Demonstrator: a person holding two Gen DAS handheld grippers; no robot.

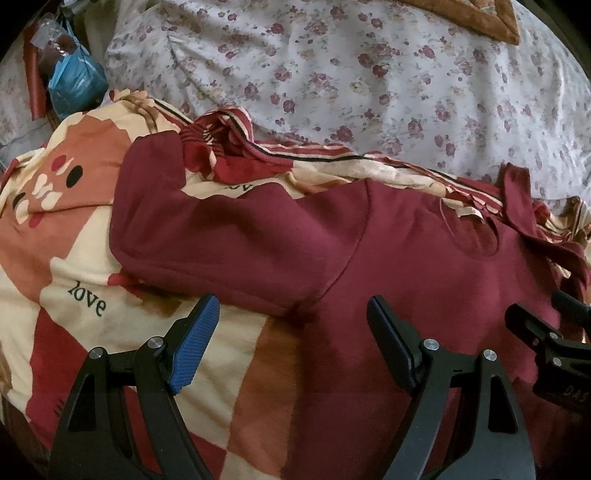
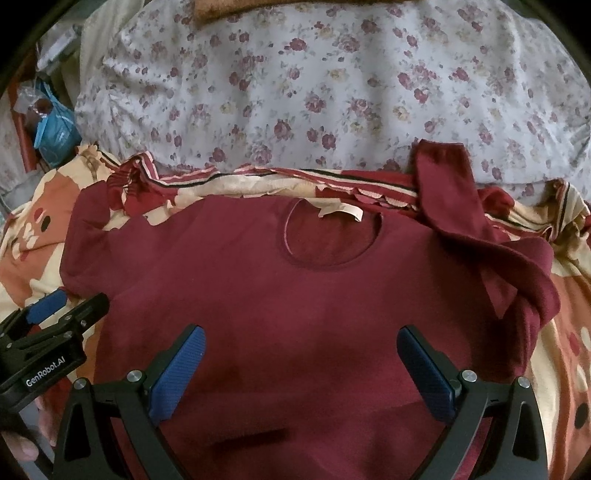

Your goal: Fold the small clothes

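Observation:
A dark red long-sleeved top (image 2: 295, 295) lies spread front-up on a patterned blanket, neck hole (image 2: 332, 236) away from me. Its left sleeve (image 1: 207, 236) lies bent across the blanket in the left wrist view; the body (image 1: 424, 266) is to the right there. The right sleeve (image 2: 498, 251) is twisted and bunched. My left gripper (image 1: 291, 314) is open and empty above the armpit of the left sleeve. My right gripper (image 2: 301, 343) is open and empty over the middle of the top. The left gripper also shows in the right wrist view (image 2: 66, 306).
The top rests on a cream, orange and red blanket (image 1: 74, 295) printed with "love". Behind it lies a white floral quilt (image 2: 332, 92). A blue plastic bag (image 1: 74, 81) sits at the far left. A brown cushion edge (image 1: 495, 18) is at the top.

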